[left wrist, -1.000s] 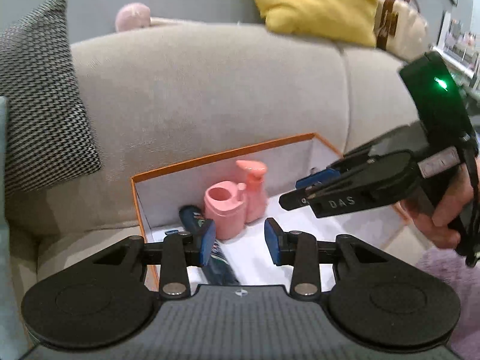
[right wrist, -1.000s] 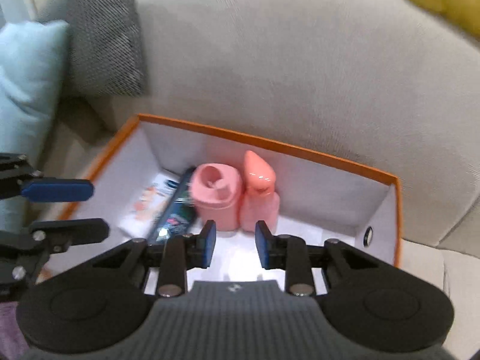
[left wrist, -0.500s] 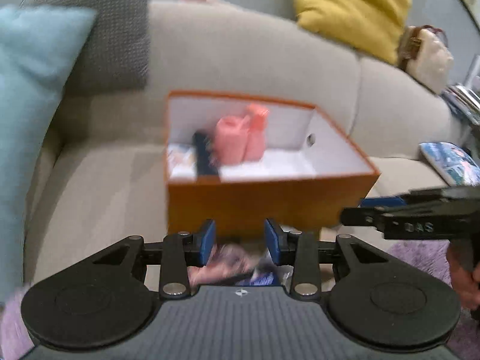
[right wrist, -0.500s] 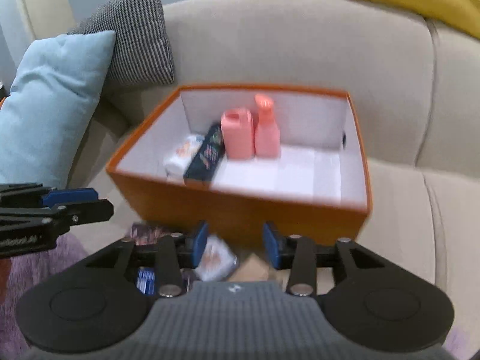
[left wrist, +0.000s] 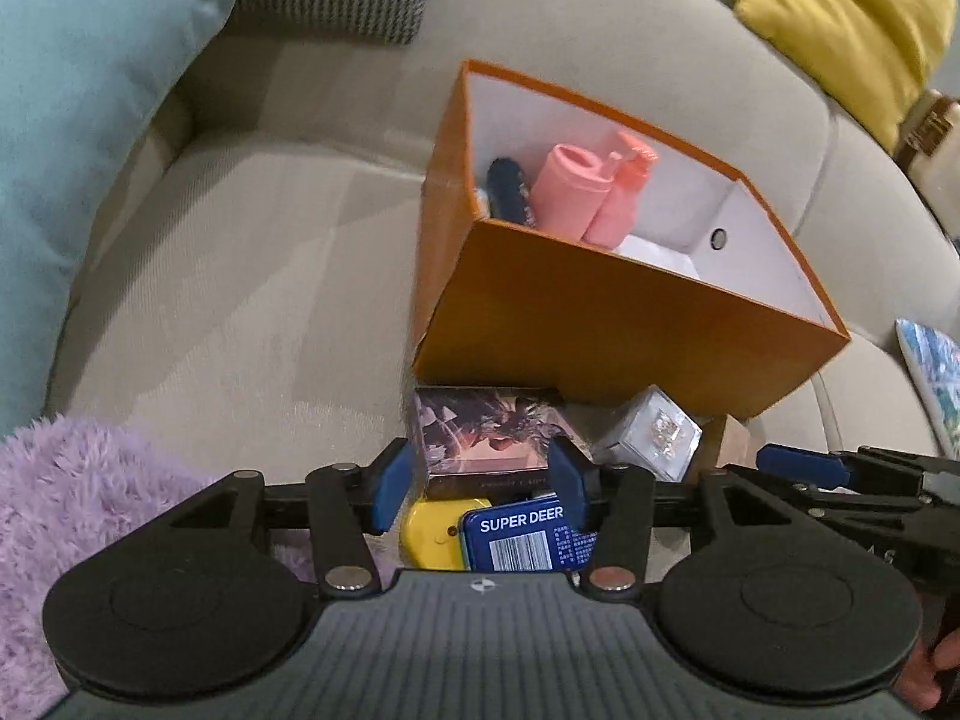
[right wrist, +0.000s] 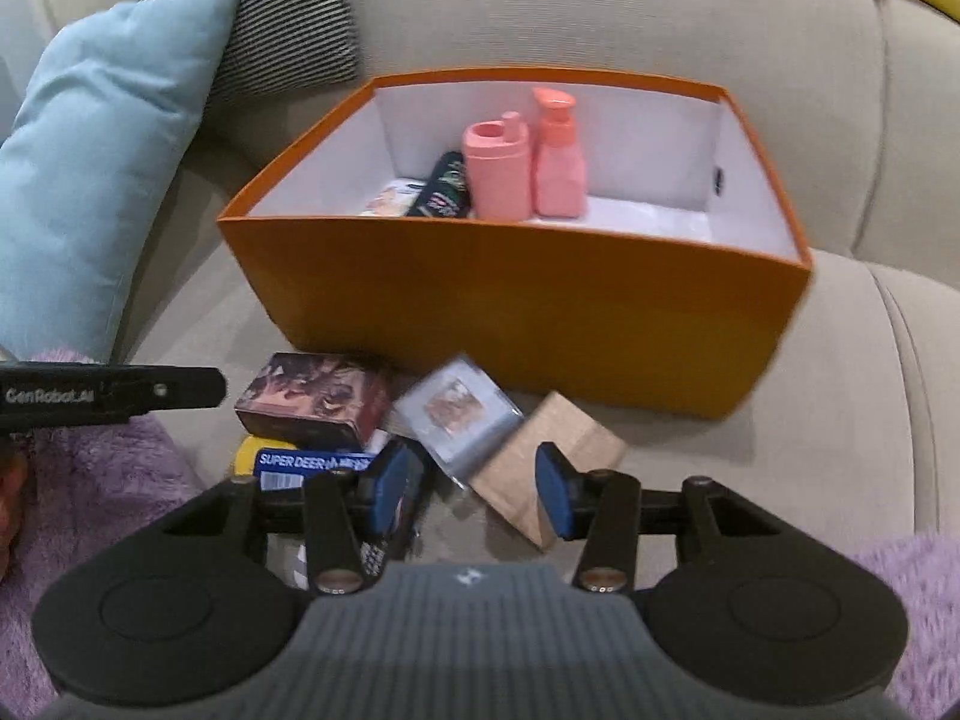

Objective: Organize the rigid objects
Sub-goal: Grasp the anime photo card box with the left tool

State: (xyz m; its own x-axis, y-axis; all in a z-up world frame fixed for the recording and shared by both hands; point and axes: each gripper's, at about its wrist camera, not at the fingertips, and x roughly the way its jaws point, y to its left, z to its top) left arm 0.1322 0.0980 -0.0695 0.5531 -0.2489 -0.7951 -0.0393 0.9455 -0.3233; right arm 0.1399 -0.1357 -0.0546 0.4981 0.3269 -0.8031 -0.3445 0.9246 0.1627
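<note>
Nearby, blue cushion [right wrist: 102, 180], purple rug [left wrist: 84, 480], orange box [right wrist: 528, 300] behind clutter

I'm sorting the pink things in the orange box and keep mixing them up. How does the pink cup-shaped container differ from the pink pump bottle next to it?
The pink container is a wide cylinder with an open round top and a small spout; the pump bottle is narrower, with shoulders and a pump head. The container is shorter, the pump bottle taller. Both are pink, stand upright side by side against the back wall of the orange box.
</note>
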